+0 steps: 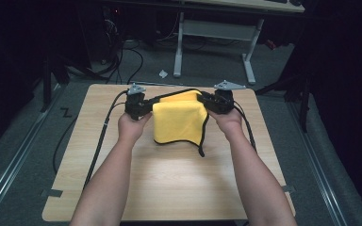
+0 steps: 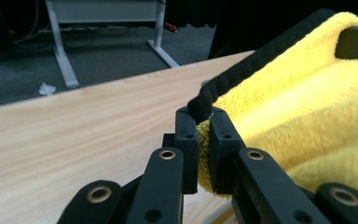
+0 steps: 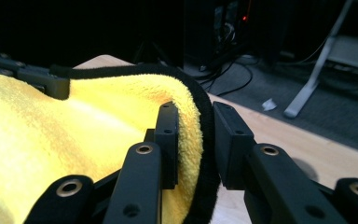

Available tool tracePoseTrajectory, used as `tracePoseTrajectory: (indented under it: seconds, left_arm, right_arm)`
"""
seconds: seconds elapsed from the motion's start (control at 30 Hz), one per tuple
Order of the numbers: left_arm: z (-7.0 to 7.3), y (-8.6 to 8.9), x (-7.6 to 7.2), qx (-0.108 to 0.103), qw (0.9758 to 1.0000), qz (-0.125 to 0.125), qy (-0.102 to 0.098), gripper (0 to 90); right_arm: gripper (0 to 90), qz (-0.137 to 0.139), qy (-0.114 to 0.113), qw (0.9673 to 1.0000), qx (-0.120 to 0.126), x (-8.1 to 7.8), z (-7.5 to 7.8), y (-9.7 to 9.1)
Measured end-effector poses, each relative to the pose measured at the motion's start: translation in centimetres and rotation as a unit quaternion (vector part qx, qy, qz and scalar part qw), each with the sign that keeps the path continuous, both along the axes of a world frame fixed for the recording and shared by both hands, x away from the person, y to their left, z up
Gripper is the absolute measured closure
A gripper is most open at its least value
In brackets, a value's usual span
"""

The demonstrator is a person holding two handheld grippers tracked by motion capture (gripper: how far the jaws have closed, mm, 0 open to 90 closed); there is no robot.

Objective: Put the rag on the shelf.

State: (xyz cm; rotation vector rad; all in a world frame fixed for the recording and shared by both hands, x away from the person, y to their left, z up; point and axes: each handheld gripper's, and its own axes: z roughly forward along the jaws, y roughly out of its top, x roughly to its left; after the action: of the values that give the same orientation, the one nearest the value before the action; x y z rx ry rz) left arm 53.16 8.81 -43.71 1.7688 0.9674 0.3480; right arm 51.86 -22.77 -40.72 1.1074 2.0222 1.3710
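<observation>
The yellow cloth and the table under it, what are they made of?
The yellow cloth looks like soft microfibre or terry: fuzzy, matt pile, with a black stitched edge. The table looks like light wood or a wood-look laminate: pale grain lines, smooth with a slight sheen.

Yellow cloth (image 1: 176,123) with black edging; pale wood-grain table (image 1: 169,188).

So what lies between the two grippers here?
The yellow cloth spans from the left gripper to the right gripper, folded and hanging above the table, in the high view.
</observation>
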Motion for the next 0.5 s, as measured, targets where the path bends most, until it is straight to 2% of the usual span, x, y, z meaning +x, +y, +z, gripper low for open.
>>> tracePoseTrajectory:
  seconds: [0.23,0.37,0.5]
  left_arm:
    - [-1.3,0.1,0.0,-0.012,0.9998,-0.007,0.016,84.0]
    - [-2.1,0.0,0.0,-0.001,0.9996,-0.012,0.027,84.0]
    - [-2.9,0.1,0.0,-0.009,0.9991,-0.015,0.037,83.6]
  right_arm:
    - [73.9,0.002,0.023,0.9994,0.026,0.4,-1.1,-0.6]
    - [75.0,0.002,0.038,0.9990,0.023,0.4,-2.2,-0.7]
    - [72.7,-0.004,0.047,0.9984,0.031,0.4,-3.2,-0.8]
